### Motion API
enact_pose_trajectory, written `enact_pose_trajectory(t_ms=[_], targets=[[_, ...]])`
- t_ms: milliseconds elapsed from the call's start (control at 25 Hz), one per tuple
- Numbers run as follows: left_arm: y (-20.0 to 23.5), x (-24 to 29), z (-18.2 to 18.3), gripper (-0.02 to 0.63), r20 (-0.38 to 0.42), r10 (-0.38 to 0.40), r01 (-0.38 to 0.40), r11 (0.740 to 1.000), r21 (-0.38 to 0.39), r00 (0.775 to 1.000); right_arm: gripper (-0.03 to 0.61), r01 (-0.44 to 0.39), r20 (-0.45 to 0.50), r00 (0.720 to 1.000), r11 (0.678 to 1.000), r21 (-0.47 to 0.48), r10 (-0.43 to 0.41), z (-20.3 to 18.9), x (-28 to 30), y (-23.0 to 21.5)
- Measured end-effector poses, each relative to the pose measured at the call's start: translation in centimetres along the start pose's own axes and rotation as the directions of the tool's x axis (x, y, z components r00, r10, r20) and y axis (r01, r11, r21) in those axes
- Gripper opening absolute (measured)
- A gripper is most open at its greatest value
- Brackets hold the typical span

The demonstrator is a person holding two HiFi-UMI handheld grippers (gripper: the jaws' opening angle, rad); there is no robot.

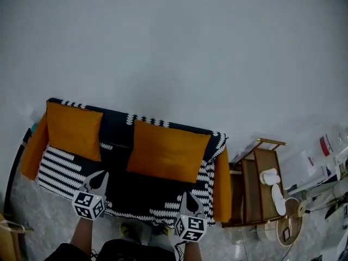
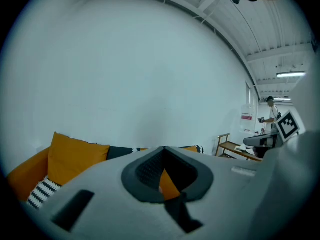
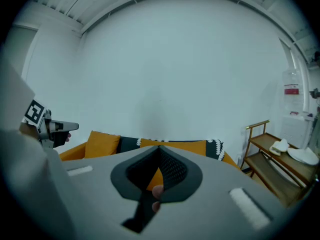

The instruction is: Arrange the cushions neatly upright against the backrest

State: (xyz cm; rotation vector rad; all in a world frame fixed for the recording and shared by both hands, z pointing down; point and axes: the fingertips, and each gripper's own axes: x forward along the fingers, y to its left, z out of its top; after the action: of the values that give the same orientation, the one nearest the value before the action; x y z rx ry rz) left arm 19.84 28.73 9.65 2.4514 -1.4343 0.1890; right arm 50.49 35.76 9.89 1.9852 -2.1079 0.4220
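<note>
Two orange cushions stand upright against the backrest of a black-and-white patterned sofa (image 1: 136, 200): the left cushion (image 1: 73, 130) and the wider right cushion (image 1: 167, 151). My left gripper (image 1: 101, 176) hovers over the seat's front left, shut and holding nothing. To the right, over the front edge of the seat, my right gripper (image 1: 188, 198) is also shut and empty. In the left gripper view the left cushion (image 2: 75, 156) shows beyond the closed jaws (image 2: 162, 151). The right gripper view looks over its closed jaws (image 3: 159, 151) at both cushions (image 3: 102, 143) (image 3: 177, 146).
The sofa has orange arms (image 1: 33, 145) (image 1: 222, 186). A wooden shelf trolley (image 1: 260, 186) with white items stands to its right, more clutter beyond it. A white wall rises behind the sofa. A person (image 2: 271, 113) stands far off in the left gripper view.
</note>
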Motion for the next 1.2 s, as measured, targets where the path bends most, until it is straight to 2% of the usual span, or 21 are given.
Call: enact_pose_trajectory(t_ms=[160, 360, 720, 880, 1080, 1200], targets=[[-1.7, 0.3, 1.5, -0.002, 0.017, -0.011, 0.011, 1.0, 0.019, 1.0, 0.012, -0.011, 0.029, 1.0, 1.0, -0.005, 0.011, 1.6, -0.3, -1.1], [-3.4, 0.7, 3.4, -0.002, 0.049, 0.01, -0.011, 1.0, 0.022, 0.999, 0.011, -0.046, 0.062, 0.997, 0.999, -0.028, 0.048, 3.5, 0.2, -2.7], [-7.2, 0.7, 5.3, -0.002, 0.07, 0.03, -0.034, 0.998, 0.052, 0.997, 0.011, -0.101, 0.099, 0.99, 0.995, -0.007, 0.101, 5.8, -0.8, -5.5], [-7.5, 0.8, 6.7, 0.0, 0.082, 0.036, -0.042, 0.996, 0.078, 0.996, 0.011, -0.117, 0.114, 0.986, 0.993, -0.023, 0.119, 6.6, -0.7, -6.1], [-7.8, 0.6, 8.3, 0.0, 0.12, 0.039, -0.045, 0.998, 0.042, 0.992, 0.011, -0.111, 0.134, 0.984, 0.991, -0.073, 0.12, 8.3, -0.9, -6.6], [-8.0, 0.3, 8.9, 0.001, 0.127, 0.045, -0.052, 0.997, 0.054, 0.991, 0.011, -0.127, 0.138, 0.981, 0.989, -0.074, 0.136, 8.7, -1.0, -6.6]])
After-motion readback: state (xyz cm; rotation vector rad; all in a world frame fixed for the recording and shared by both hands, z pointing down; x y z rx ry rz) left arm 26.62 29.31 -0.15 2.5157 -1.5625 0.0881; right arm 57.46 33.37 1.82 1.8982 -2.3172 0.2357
